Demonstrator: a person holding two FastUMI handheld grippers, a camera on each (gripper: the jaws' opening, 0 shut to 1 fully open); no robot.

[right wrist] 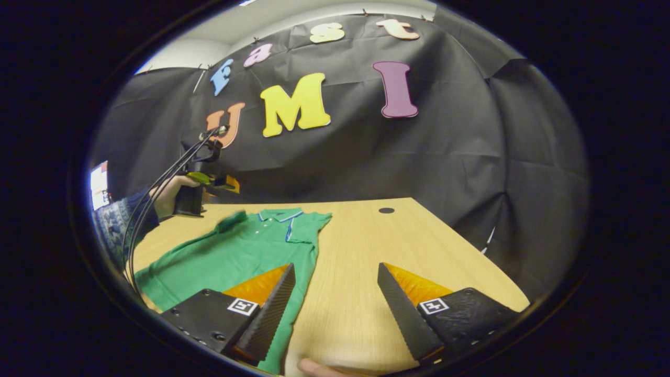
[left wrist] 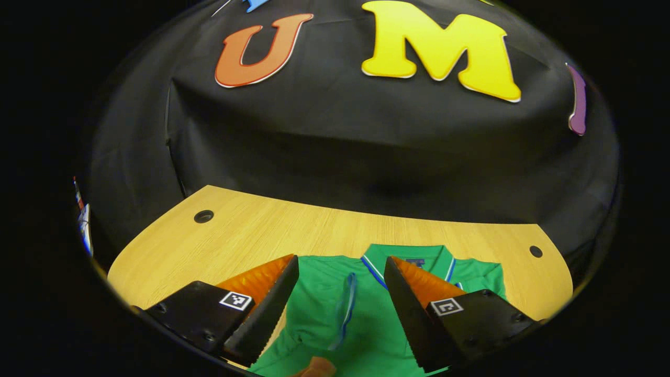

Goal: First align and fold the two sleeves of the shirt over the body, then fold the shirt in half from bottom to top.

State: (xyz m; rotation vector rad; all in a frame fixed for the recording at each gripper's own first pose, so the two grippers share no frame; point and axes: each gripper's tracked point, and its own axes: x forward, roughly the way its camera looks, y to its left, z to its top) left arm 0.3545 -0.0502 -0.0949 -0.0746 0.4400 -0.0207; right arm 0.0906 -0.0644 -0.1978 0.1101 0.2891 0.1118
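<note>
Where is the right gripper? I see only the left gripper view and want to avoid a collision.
Observer: The right gripper is open, low over the table, beside the shirt.
Operator: Is it holding cloth?
Observer: No. Nothing sits between its fingers; one finger overlaps the shirt's edge, the other is over bare wood.
Operator: Is my gripper near it?
Observer: No. A hand holds the left gripper above the table's far side, near the collar, well apart.
</note>
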